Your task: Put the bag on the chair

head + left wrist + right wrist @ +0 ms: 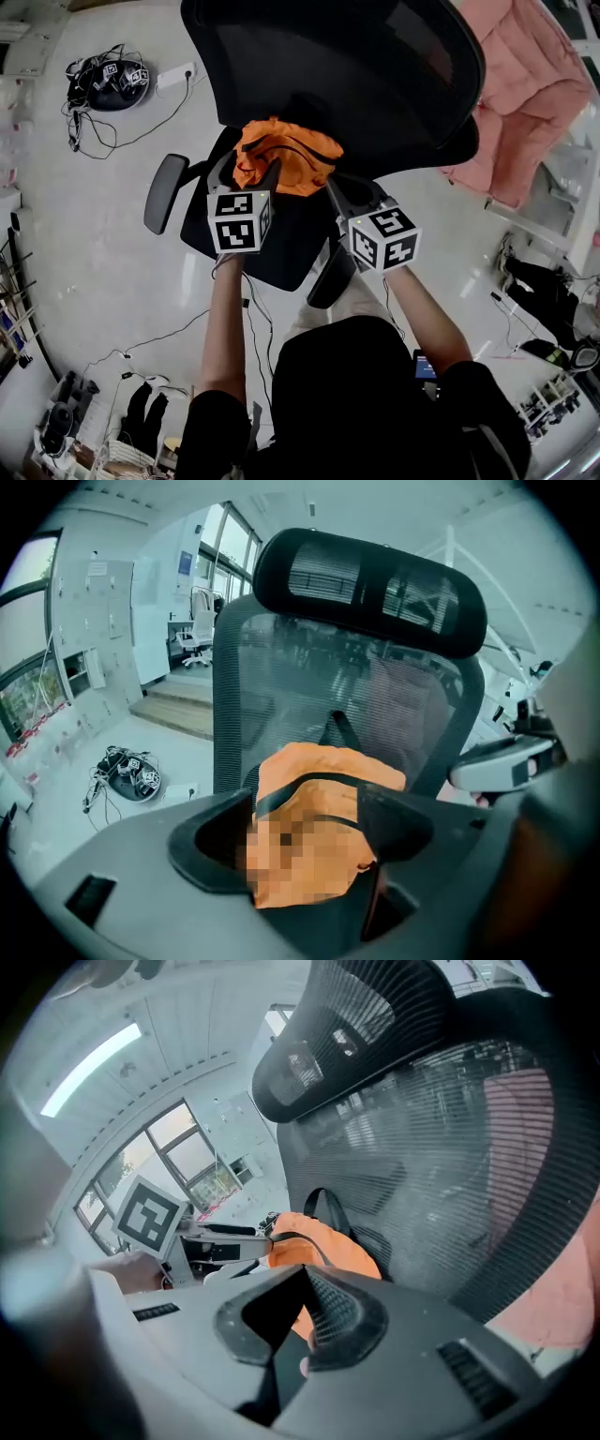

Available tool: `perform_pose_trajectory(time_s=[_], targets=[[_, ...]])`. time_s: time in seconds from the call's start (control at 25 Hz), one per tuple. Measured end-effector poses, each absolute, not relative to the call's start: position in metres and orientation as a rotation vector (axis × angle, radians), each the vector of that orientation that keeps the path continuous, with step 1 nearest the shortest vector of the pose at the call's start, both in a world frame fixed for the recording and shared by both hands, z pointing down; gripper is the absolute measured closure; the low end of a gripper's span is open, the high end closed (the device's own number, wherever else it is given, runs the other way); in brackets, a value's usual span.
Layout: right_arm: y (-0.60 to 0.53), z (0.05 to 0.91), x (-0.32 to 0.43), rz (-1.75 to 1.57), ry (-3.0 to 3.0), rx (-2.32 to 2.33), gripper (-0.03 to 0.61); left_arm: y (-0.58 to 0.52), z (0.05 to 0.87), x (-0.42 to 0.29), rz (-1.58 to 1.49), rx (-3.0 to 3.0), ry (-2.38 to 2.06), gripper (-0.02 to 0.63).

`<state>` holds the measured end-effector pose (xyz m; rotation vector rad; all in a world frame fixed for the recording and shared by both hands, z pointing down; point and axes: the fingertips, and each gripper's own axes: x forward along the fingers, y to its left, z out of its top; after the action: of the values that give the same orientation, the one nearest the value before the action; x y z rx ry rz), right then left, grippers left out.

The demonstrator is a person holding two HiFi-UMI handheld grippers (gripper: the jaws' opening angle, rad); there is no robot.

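Note:
An orange bag (286, 155) with black straps lies on the seat of a black mesh office chair (281, 246), against the backrest. My left gripper (246, 171) is open, its jaws wide on either side of the bag's near edge; in the left gripper view the bag (323, 799) fills the gap of that gripper (305, 832) in front of the chair back (309, 677). My right gripper (333, 186) is at the bag's right edge. In the right gripper view its tips (302, 1279) meet with orange fabric showing between them, and the bag (328, 1251) rests against the mesh (441, 1147).
A pink jacket (534, 84) hangs over a white desk at the right. On the floor at the back left lie a device with cables (108, 80) and a power strip (175, 75). The chair's armrest (166, 192) sticks out to the left.

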<state>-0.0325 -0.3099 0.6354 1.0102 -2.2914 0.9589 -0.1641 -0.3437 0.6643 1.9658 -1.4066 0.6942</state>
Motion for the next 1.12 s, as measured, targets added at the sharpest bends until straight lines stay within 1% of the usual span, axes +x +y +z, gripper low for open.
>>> perform_pose_trajectory(time_s=[0.24,0.4,0.6,0.76,0.96,1.04,1.12], targets=[[-0.294,0.615,-0.047,0.902,-2.327,0.978,0.577,-0.32,0.625,-0.161,0.641,2.013,-1.398,0.261],[-0.285,0.591,-0.051,0.856,-2.361,0.983,0.577,-0.298,0.592,-0.16,0.621,2.048,-1.413,0.296],[-0.274,0.555,-0.056,0.813,-2.406,1.007,0.577,-0.269,0.547,-0.164,0.593,2.092,-1.488,0.387],[-0.26,0.523,-0.065,0.763,-2.453,1.012,0.577,-0.244,0.511,-0.17,0.475,2.08,-1.527,0.435],[-0.239,0.494,-0.072,0.7,-2.501,0.994,0.577,-0.22,0.468,-0.176,0.402,2.087,-1.623,0.5],[-0.229,0.481,-0.076,0.669,-2.516,0.991,0.577,-0.208,0.45,-0.178,0.365,2.096,-1.655,0.539],[-0.22,0.464,-0.08,0.635,-2.538,0.987,0.577,-0.196,0.433,-0.181,0.329,2.107,-1.679,0.563]])
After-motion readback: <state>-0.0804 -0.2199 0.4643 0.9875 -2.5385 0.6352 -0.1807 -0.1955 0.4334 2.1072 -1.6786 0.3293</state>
